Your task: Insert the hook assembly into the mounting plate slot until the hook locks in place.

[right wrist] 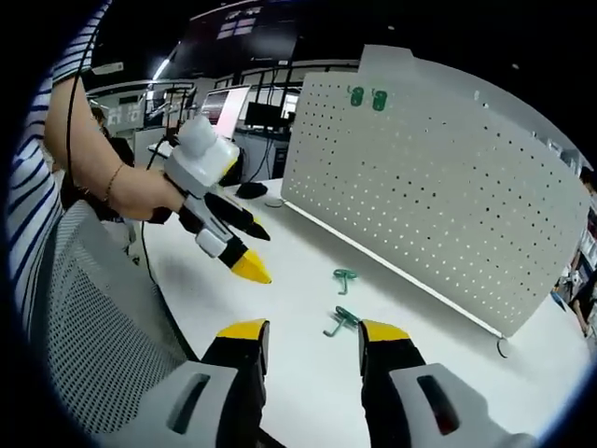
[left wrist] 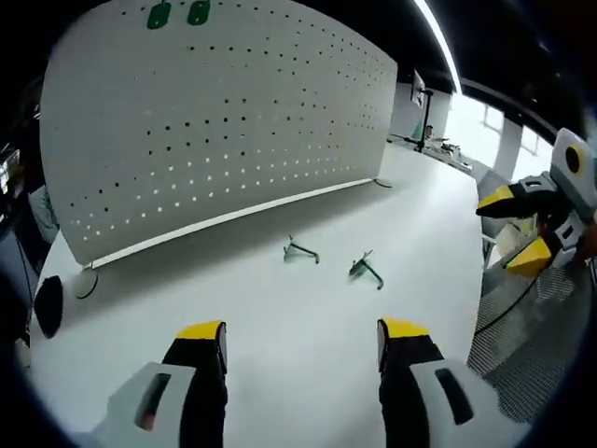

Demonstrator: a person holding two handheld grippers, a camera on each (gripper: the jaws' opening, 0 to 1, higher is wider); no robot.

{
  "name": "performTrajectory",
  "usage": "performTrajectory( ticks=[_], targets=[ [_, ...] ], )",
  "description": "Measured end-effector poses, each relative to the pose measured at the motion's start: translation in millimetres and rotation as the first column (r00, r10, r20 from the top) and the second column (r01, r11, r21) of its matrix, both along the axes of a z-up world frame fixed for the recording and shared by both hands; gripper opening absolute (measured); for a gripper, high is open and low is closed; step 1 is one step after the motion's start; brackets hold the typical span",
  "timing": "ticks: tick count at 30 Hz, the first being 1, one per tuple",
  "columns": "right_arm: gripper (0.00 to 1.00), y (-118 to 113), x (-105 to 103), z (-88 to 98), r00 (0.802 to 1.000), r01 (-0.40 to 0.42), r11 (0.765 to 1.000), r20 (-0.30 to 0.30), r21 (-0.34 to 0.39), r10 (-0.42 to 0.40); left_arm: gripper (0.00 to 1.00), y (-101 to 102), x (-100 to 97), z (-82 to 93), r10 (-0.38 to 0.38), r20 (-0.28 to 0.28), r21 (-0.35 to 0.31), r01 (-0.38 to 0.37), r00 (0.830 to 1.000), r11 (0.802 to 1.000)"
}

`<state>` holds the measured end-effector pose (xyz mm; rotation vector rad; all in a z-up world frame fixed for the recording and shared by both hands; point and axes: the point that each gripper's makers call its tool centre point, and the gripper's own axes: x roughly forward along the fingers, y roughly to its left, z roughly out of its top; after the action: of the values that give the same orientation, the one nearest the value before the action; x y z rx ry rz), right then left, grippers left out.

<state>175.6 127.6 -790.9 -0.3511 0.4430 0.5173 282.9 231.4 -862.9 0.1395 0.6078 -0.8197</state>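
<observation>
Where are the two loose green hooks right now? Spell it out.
Both green hooks lie side by side on the white table, in front of the upright pegboard, apart from it. In the left gripper view they sit ahead of the open left gripper.

Two hooks point(left wrist: 301, 251) point(left wrist: 367, 269) side by side on table point(left wrist: 280, 317), before upright pegboard point(left wrist: 215, 121)

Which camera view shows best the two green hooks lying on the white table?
The left gripper view: both green hooks lie apart in the open. In the right gripper view one hook is clear, while the other lies near the right gripper jaw tip.
</observation>
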Motion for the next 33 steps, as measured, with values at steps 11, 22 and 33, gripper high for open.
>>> performTrajectory(
  ticks=[11,22,33],
  targets=[
    [0.34,-6.0,1.8,-2.3,0.999,0.029,1.0,-0.018,0.012,-0.028,0.48,-27.5,29.6,-23.6,-0.029,-0.023,-0.004,0.029,0.999,1.0],
    [0.33,-7.0,2.0,-5.6,0.999,0.035,0.999,-0.04,0.023,-0.034,0.32,-51.1,60.5,-30.0,-0.042,-0.018,-0.015,0.041,0.999,0.999],
    [0.31,-9.8,2.9,-7.2,0.998,0.044,0.999,-0.049,0.027,-0.043,0.24,-65.9,67.7,-31.7,-0.072,-0.01,0.002,0.072,0.997,0.997]
  ],
)
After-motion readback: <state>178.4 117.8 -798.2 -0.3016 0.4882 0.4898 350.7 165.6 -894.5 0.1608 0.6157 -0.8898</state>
